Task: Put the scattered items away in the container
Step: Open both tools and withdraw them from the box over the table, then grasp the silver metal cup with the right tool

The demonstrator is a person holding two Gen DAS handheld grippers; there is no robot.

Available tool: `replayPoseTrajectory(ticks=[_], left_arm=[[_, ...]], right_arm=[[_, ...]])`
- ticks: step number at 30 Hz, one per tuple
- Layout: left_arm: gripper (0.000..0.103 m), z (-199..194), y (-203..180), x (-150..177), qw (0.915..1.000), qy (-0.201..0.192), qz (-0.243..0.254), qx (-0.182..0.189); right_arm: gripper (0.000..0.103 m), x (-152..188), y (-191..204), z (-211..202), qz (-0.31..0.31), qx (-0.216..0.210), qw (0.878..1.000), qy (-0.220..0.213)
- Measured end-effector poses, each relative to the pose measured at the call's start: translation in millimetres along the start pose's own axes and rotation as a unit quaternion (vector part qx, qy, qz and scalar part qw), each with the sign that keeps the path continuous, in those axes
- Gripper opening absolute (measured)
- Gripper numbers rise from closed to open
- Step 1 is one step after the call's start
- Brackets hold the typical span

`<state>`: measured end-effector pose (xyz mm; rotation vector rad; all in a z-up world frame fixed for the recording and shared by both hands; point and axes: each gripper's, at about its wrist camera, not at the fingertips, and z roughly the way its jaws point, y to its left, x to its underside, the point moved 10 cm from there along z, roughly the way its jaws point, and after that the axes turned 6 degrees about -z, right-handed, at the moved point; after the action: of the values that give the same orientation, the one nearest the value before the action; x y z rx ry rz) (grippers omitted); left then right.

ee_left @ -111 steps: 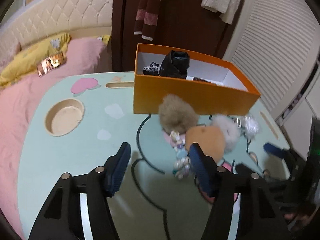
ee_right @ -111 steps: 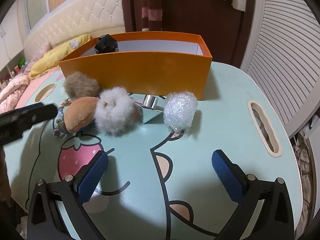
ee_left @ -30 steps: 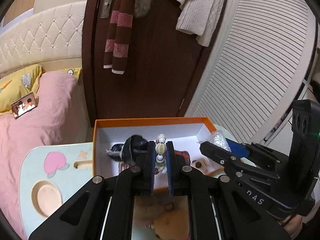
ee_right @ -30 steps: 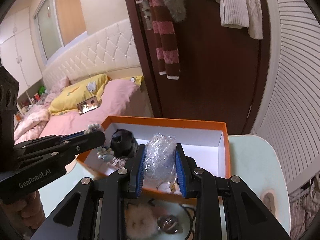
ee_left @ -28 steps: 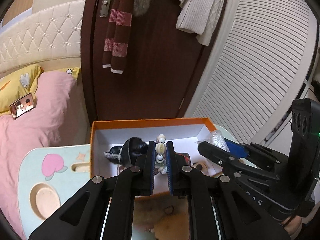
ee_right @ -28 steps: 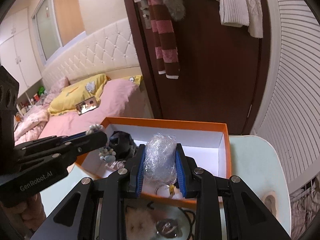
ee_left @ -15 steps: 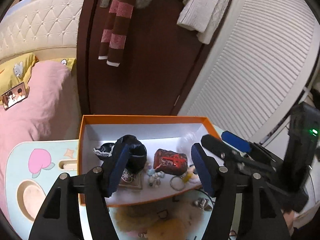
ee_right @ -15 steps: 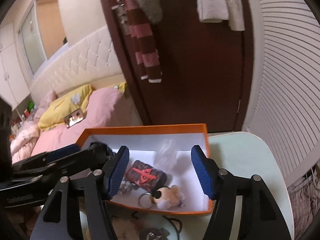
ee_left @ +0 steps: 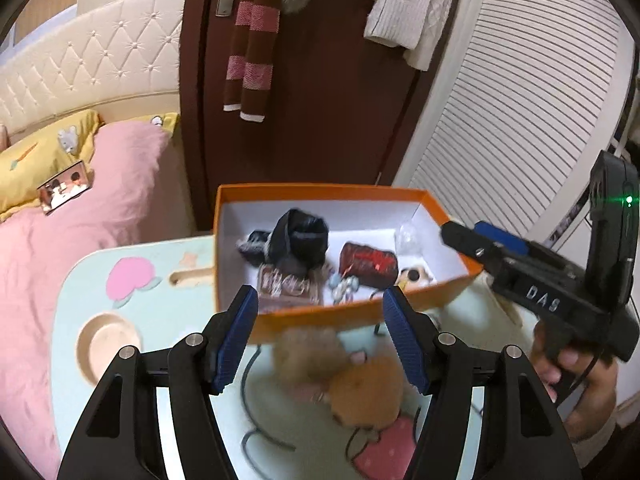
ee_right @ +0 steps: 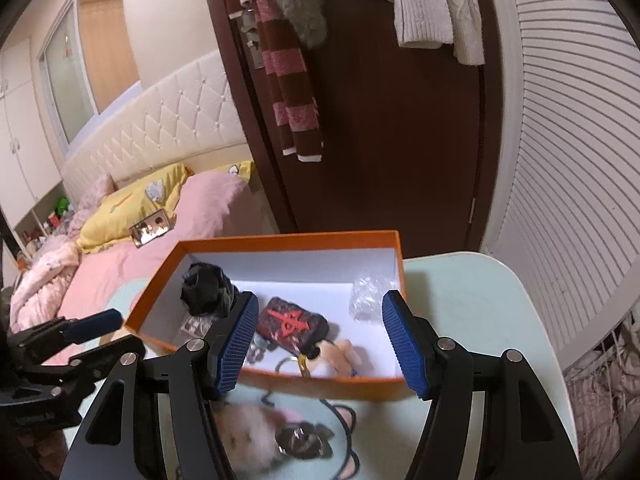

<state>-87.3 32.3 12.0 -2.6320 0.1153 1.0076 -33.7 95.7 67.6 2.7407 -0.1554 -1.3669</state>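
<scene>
Orange box [ee_left: 352, 312], open, white inside. Within it: black pouch [ee_left: 300, 240] at back left, red-marked dark case [ee_left: 368, 268] centre, clear plastic bundle [ee_right: 366, 296] at right wall. In front of box: tan pompom [ee_left: 308, 352], orange plush [ee_left: 366, 392].

Light: warm and soft indoor light, a bit dim.
Glare: the white slatted wall [ee_left: 520, 92] shines brightest.
Blur: the fluffy toys [ee_left: 320, 360] on the bench [ee_left: 160, 320] are smeared; the orange box [ee_right: 280, 388] has fuzzy edges.
Edges: black corners, straight lines bend round.
Glow: a tiny green light [ee_left: 629, 199].
</scene>
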Motion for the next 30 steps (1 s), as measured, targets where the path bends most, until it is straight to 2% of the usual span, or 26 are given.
replayPoseTrajectory(ticks=[9, 12, 16, 17, 21, 23, 25, 30], left_arm=[[0.065, -2, 16, 48, 0.9984, 0.038, -0.023, -0.036], [0.065, 9, 23, 66, 0.9963, 0.056, -0.020, -0.061], [0.066, 28, 29, 86, 0.9940, 0.080, -0.023, -0.071], [0.071, 28, 30, 85, 0.9946, 0.065, -0.013, -0.079], [0.085, 33, 34, 89, 0.9923, 0.056, 0.010, -0.110], [0.095, 35, 36, 90, 0.9913, 0.056, 0.014, -0.118], [0.101, 36, 40, 90, 0.9906, 0.058, 0.007, -0.123], [0.103, 37, 41, 90, 0.9904, 0.061, 0.005, -0.124]], right_arm=[[0.064, 37, -8, -29, 0.003, 0.012, 1.000, 0.018], [0.064, 61, -5, -28, -0.005, 0.019, 0.999, 0.044], [0.064, 94, 2, -19, -0.010, 0.021, 0.996, 0.084], [0.064, 102, 3, -16, -0.012, 0.023, 0.995, 0.091], [0.065, 123, 2, -7, -0.017, 0.038, 0.993, 0.114], [0.085, 126, 2, -5, -0.032, 0.055, 0.991, 0.120], [0.094, 130, 6, -2, -0.044, 0.058, 0.989, 0.127], [0.096, 133, 12, -1, -0.058, 0.046, 0.989, 0.126]])
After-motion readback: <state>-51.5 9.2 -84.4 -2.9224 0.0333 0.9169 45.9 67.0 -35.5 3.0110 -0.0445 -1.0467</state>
